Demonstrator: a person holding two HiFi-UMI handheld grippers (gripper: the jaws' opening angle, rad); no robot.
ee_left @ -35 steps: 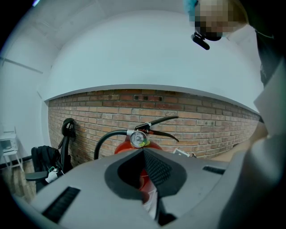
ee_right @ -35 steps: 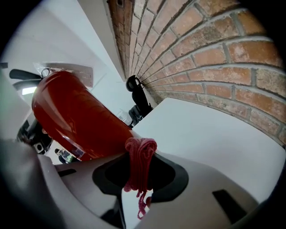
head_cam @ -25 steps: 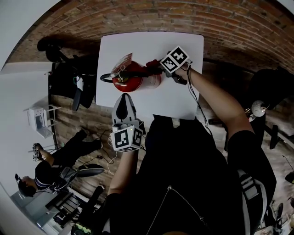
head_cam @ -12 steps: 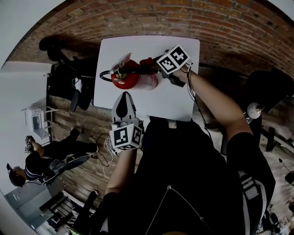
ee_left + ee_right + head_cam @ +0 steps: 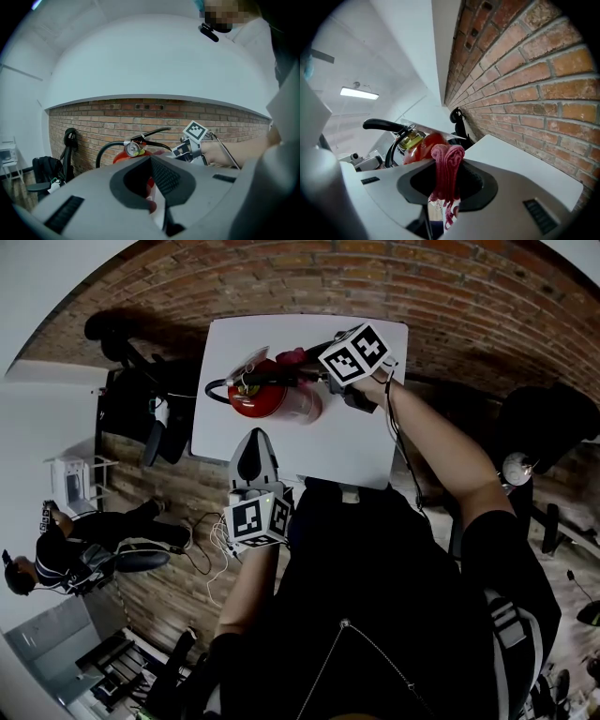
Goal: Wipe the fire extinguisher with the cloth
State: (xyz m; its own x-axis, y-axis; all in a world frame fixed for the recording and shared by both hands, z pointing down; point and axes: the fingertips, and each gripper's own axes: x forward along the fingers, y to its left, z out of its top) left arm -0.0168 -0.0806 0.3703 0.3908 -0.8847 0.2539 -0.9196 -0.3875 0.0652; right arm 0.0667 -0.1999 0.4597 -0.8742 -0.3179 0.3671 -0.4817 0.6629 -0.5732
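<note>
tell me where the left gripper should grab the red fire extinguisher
Take the black lever handle atop the upright red fire extinguisher, coming from the near side. It's a thin horizontal bar the jaws can likely span. The round body looks too broad, and the right gripper holds a pink knitted cloth on its right.

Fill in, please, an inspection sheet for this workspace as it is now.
Surface: white table, bare around the job's things.
Job's things: red extinguisher on the table; pink cloth at its head.
Clutter: nothing seen on the table.
Grippers: right gripper shut on the cloth, at the extinguisher; left gripper shut, empty, at the table's near edge.
Cables: cable runs back from the right gripper; leads on the floor.
Surroundings: brick wall; person low at the left.
</note>
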